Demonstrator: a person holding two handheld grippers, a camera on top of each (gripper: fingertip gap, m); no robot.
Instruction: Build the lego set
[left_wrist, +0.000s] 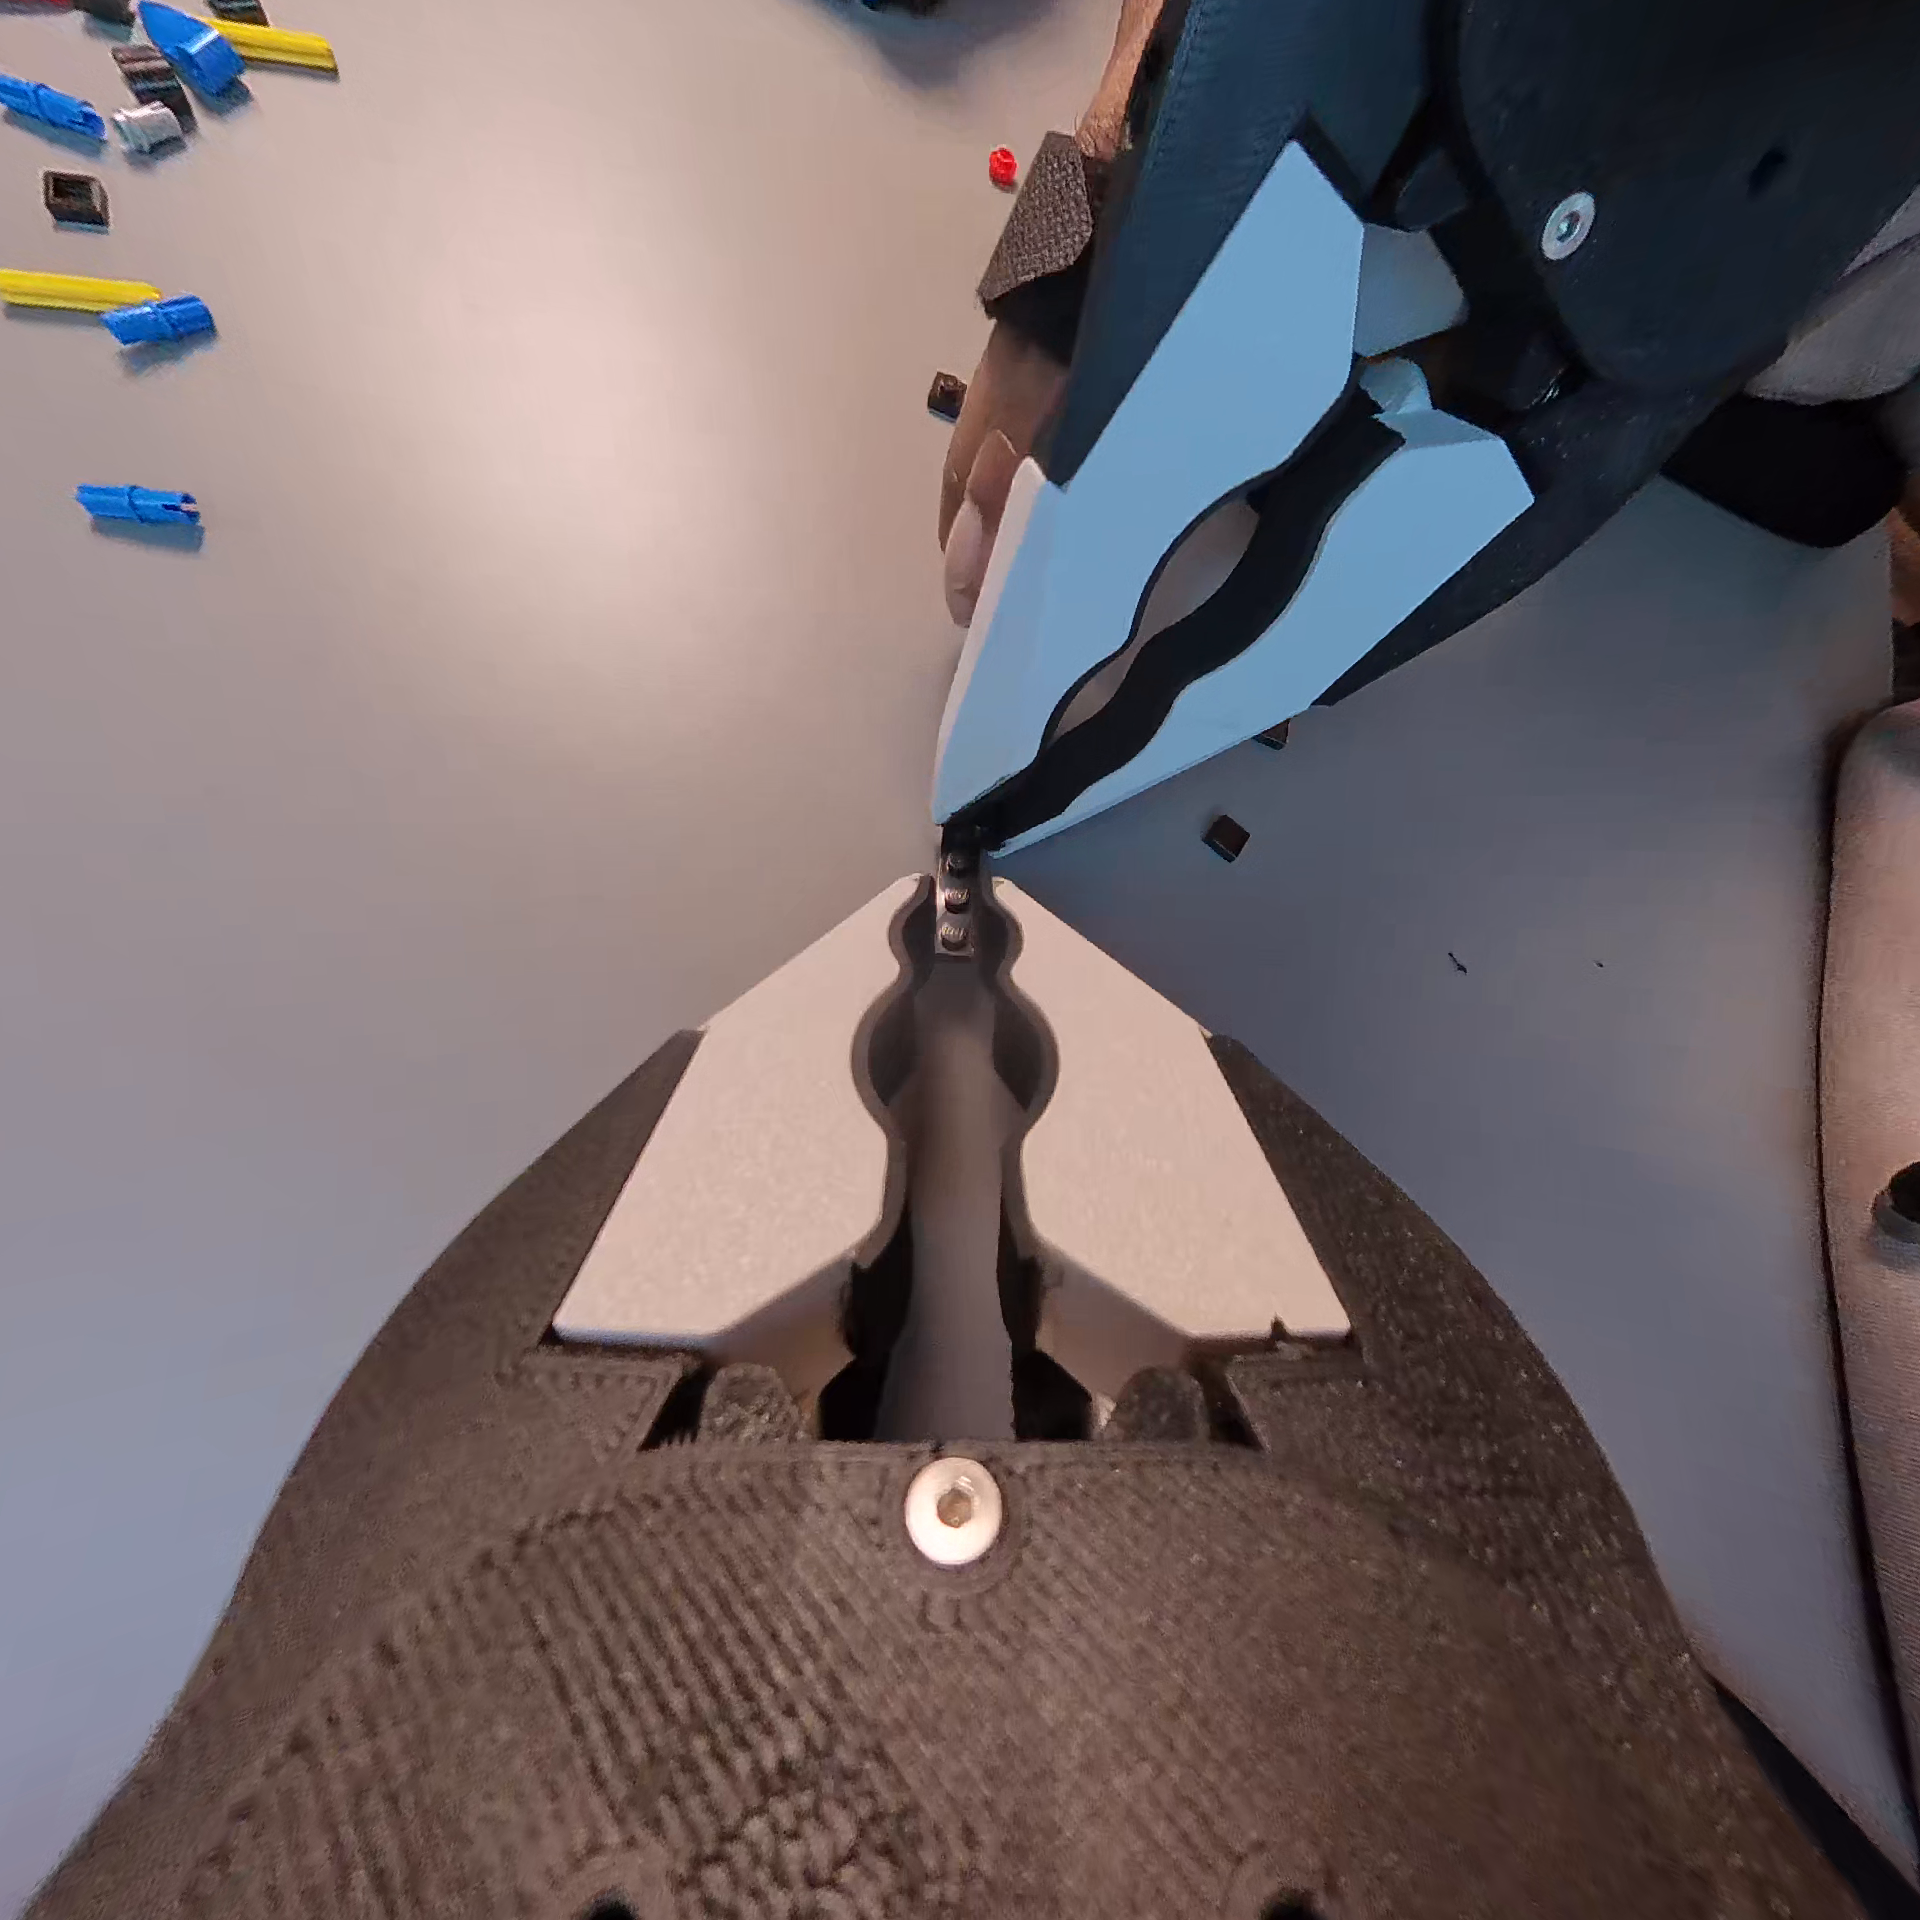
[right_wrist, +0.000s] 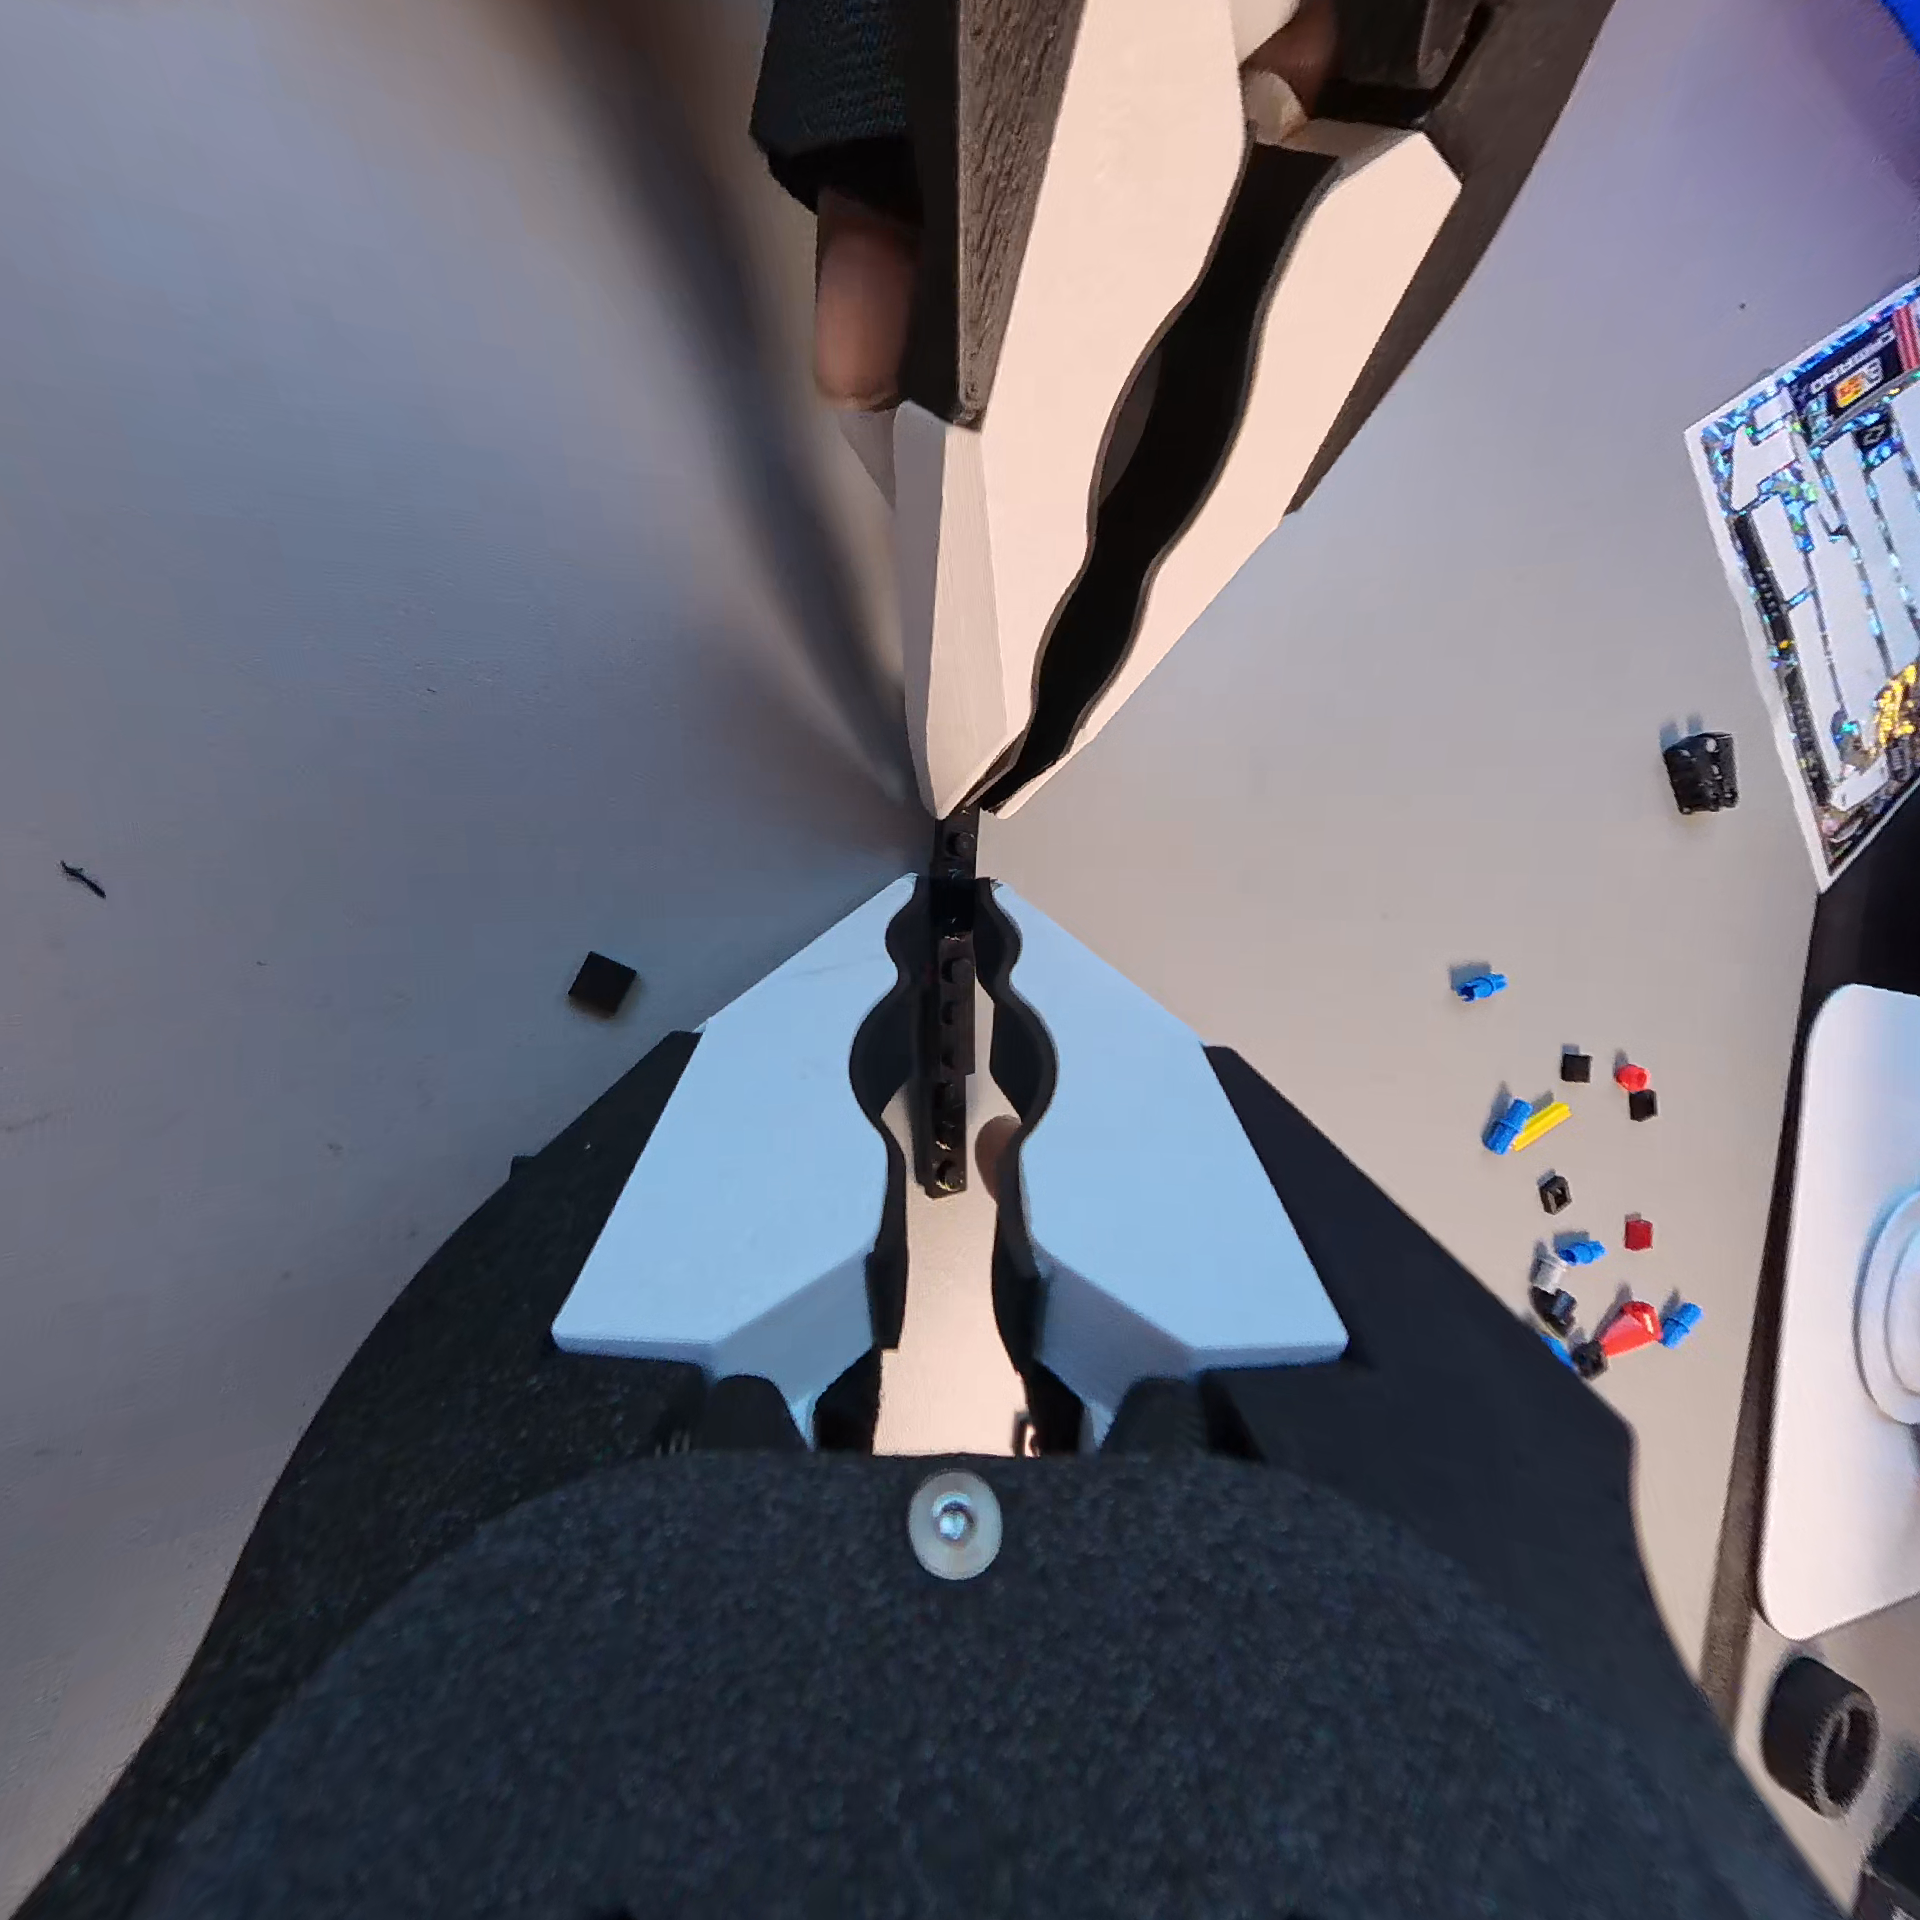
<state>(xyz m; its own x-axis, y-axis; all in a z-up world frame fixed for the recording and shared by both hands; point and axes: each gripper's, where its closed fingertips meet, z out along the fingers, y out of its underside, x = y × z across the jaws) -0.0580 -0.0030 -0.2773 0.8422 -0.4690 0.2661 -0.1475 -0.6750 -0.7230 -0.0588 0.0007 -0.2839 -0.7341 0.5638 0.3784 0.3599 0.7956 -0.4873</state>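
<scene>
Clearly, long black studded plate (right_wrist: 948, 1049) held above counter (right_wrist: 416, 520), pinched between right gripper (right_wrist: 951, 894) jaws; far end clamped by left gripper (left_wrist: 956, 904) jaws. Risk: thin plate twisted or dropped if grippers misaligned; loose pieces (right_wrist: 1590, 1226) scattered right.

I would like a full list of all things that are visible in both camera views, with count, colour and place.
Studded strip: one, black, long and thin, held between both grippers' tips above the table.
Table: one, pale grey, under everything.
Connector pins: several, blue, scattered beside the yellow rods.
Rods: at least two, yellow, same scatter.
Small square pieces: several, black, loose on the table.
Small red pieces: a few, in the scatter.
Sticker sheet: one, shiny, table edge.
Left gripper: shut on the strip.
Right gripper: shut on the strip.
</scene>
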